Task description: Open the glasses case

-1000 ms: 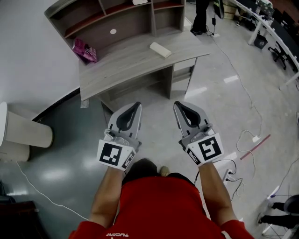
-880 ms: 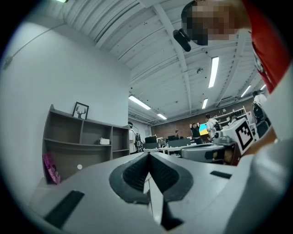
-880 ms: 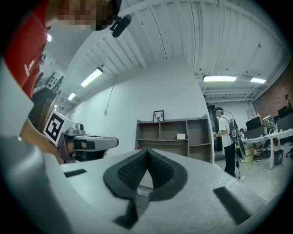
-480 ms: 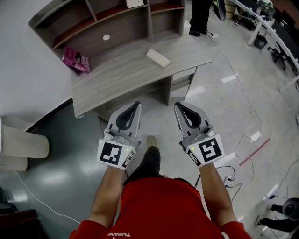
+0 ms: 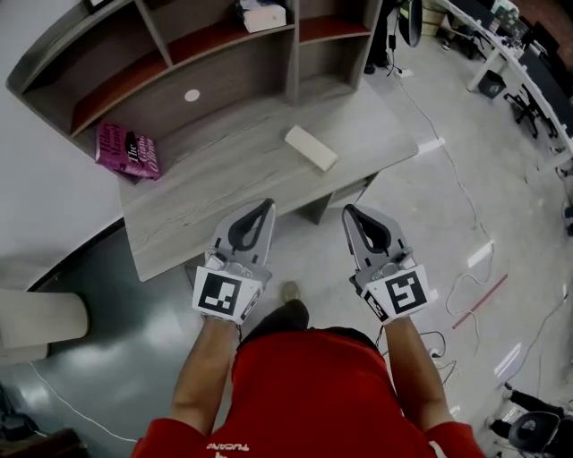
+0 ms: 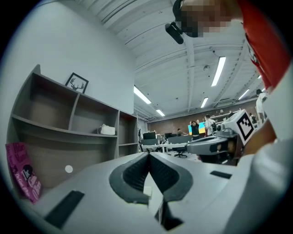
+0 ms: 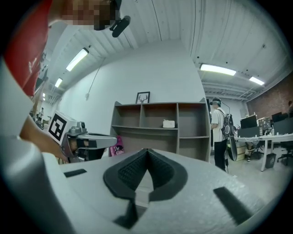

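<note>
A cream, oblong glasses case (image 5: 311, 147) lies closed on the grey wooden desk (image 5: 215, 179), right of its middle. My left gripper (image 5: 268, 204) is held level over the desk's front edge, its jaws shut with nothing between them. My right gripper (image 5: 347, 211) is beside it at the desk's front right corner, also shut and empty. The case lies beyond both tips, apart from them. The left gripper view has the closed dark pads (image 6: 149, 154) meeting at a point; the right gripper view has its pads (image 7: 146, 150) the same.
A pink book (image 5: 128, 150) leans at the desk's back left. A white disc (image 5: 192, 95) lies near the shelf unit, and a white box (image 5: 264, 15) sits on a shelf. Cables (image 5: 466, 277) trail over the floor at right. A person (image 7: 219, 132) stands right of the shelves.
The desk has come much closer and lower in the head view. Both grippers, first over the floor, now reach the desk's front edge. Their jaws stayed shut.
</note>
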